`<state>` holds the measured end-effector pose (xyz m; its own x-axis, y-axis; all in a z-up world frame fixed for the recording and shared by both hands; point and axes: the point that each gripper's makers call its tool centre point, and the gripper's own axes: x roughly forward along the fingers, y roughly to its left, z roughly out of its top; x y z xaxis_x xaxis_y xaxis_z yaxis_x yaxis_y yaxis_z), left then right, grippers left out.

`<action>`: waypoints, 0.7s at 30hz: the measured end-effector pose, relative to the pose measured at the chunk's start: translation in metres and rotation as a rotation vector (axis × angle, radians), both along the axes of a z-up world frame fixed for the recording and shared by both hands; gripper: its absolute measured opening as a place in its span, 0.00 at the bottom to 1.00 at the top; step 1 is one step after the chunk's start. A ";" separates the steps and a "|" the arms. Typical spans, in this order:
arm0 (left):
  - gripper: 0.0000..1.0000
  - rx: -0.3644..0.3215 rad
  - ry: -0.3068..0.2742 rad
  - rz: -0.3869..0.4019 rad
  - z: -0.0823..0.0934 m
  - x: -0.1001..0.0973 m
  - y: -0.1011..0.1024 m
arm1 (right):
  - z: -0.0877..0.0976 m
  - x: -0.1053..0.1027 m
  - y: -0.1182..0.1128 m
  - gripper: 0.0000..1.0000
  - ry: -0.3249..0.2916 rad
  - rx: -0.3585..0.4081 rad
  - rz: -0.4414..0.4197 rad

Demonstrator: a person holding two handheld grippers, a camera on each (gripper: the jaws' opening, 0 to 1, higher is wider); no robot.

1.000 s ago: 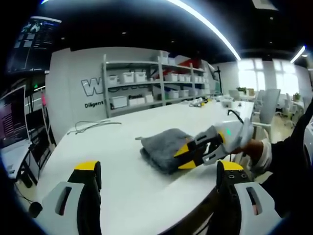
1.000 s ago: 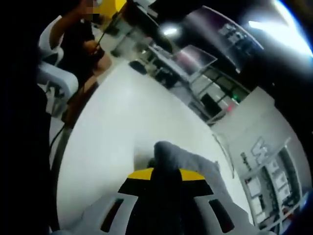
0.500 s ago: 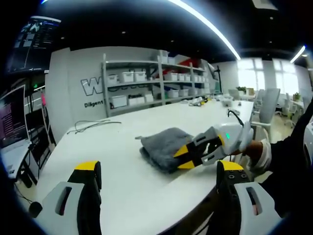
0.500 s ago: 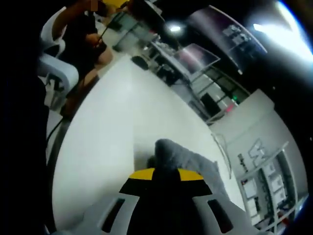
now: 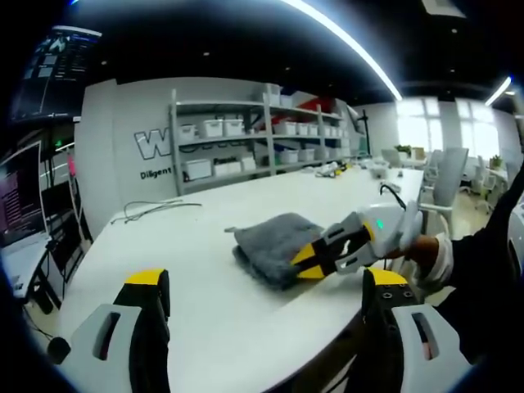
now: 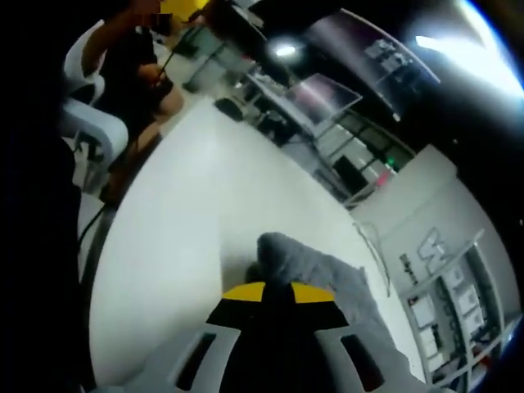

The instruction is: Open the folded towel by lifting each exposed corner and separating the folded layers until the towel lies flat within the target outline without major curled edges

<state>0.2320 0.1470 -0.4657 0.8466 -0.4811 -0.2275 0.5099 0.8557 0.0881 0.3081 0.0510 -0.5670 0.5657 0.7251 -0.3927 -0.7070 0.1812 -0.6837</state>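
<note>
Compared with one second earlier, little is altered. In the left gripper view the right gripper (image 5: 304,260) is seen at the same near edge of the folded grey towel (image 5: 274,244), its yellow-tipped jaws closed on the cloth there as before; the towel bundle is unmoved on the white table (image 5: 205,270). In the right gripper view the frame has rolled slightly, which is camera motion only.

The left gripper (image 5: 266,286) is held low above the near table edge, jaws spread wide with nothing between them, well apart from the towel.

The towel is a thick, plush, fuzzy fabric, folded into a rounded, layered pad with soft bulging edges. In the right gripper view its pile (image 6: 315,274) is seen rising just beyond the pressed-together yellow tips (image 6: 278,292). The table top is smooth, glossy and long with a rounded edge. A thin cable (image 5: 155,210) lies loosely coiled on the far side. Metal shelving (image 5: 246,139) with pale plastic bins stands against the wall.
</note>
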 end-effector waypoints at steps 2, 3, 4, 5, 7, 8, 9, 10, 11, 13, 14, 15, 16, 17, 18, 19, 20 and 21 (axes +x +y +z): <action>0.96 -0.004 -0.005 0.002 0.001 0.000 0.000 | 0.001 -0.001 0.001 0.04 0.005 0.006 -0.001; 0.96 -0.005 -0.005 0.002 0.001 0.000 0.000 | 0.001 0.000 0.001 0.04 0.006 0.006 -0.002; 0.96 -0.005 -0.004 0.002 0.001 0.000 0.000 | 0.001 0.000 0.001 0.04 0.007 0.006 -0.002; 0.96 -0.005 -0.004 0.003 0.001 0.000 0.000 | 0.000 0.000 0.000 0.04 0.007 0.007 -0.004; 0.96 -0.006 -0.004 0.004 0.001 0.000 0.001 | 0.001 -0.001 0.000 0.03 0.014 0.011 -0.006; 0.96 -0.006 -0.003 0.004 0.000 0.000 0.001 | 0.001 -0.001 -0.001 0.03 0.015 0.013 -0.006; 0.96 -0.006 -0.003 0.004 0.000 0.000 0.001 | 0.001 -0.002 -0.001 0.03 0.012 0.013 -0.005; 0.96 -0.006 -0.004 0.004 0.000 0.000 0.000 | 0.001 -0.002 -0.002 0.03 0.011 0.009 -0.002; 0.96 -0.007 -0.003 0.004 0.000 0.000 0.000 | 0.000 -0.003 -0.001 0.03 0.015 0.007 -0.001; 0.96 -0.008 -0.001 0.001 0.000 0.001 0.000 | 0.000 -0.004 -0.001 0.02 0.017 0.010 -0.001; 0.96 -0.008 0.000 0.001 -0.001 0.001 0.000 | 0.001 -0.004 -0.001 0.02 0.019 0.012 -0.003; 0.96 -0.007 0.001 0.002 -0.001 0.001 0.000 | 0.001 -0.005 -0.001 0.02 0.020 0.013 -0.003; 0.96 -0.007 0.001 0.002 -0.001 0.001 0.000 | 0.002 -0.006 -0.002 0.02 0.021 0.017 -0.006; 0.96 -0.007 0.001 0.001 -0.001 0.001 0.000 | 0.002 -0.006 -0.002 0.02 0.025 0.023 -0.008; 0.96 -0.007 0.001 0.001 -0.001 0.001 0.000 | 0.002 -0.007 -0.002 0.02 0.029 0.026 -0.009; 0.96 -0.006 0.001 0.000 -0.001 0.001 0.000 | 0.003 -0.007 -0.003 0.02 0.030 0.028 -0.010; 0.96 -0.006 0.001 0.001 -0.001 0.001 0.000 | 0.004 -0.007 -0.003 0.02 0.029 0.033 -0.011; 0.96 -0.006 0.002 0.002 -0.001 0.001 0.000 | 0.004 -0.008 -0.003 0.02 0.031 0.037 -0.012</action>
<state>0.2333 0.1473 -0.4670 0.8474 -0.4803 -0.2262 0.5080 0.8574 0.0823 0.3004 0.0478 -0.5632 0.5619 0.7328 -0.3838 -0.7257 0.2140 -0.6539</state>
